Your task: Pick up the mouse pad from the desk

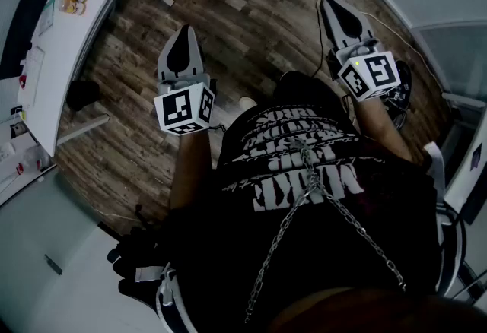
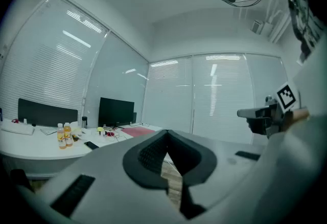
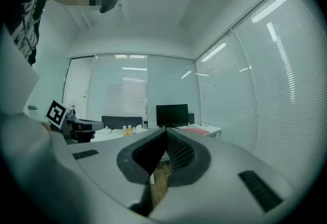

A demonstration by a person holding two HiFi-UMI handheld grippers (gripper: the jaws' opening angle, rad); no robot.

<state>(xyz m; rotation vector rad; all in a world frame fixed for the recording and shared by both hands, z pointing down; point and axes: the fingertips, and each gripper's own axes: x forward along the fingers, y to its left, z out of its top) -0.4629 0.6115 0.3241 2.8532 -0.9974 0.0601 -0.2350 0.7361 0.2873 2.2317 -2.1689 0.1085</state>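
Close by the person's chest, the left hand-held gripper point(image 1: 183, 31) and right hand-held gripper point(image 1: 329, 1) are both fully closed, empty, over wood floor point(image 1: 251, 12); well beyond, past two bottles point(image 2: 64, 135), the pink mouse pad point(image 2: 137, 131) lies on the white desk point(image 2: 30, 149) beside a monitor point(image 2: 116, 112)

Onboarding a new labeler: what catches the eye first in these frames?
The left gripper and right gripper, both shut and empty, are held out over the wooden floor. The person's black shirt with a chain fills the lower head view. The white desk stands far left; a flat red pad, probably the mouse pad, lies by the dark monitor.
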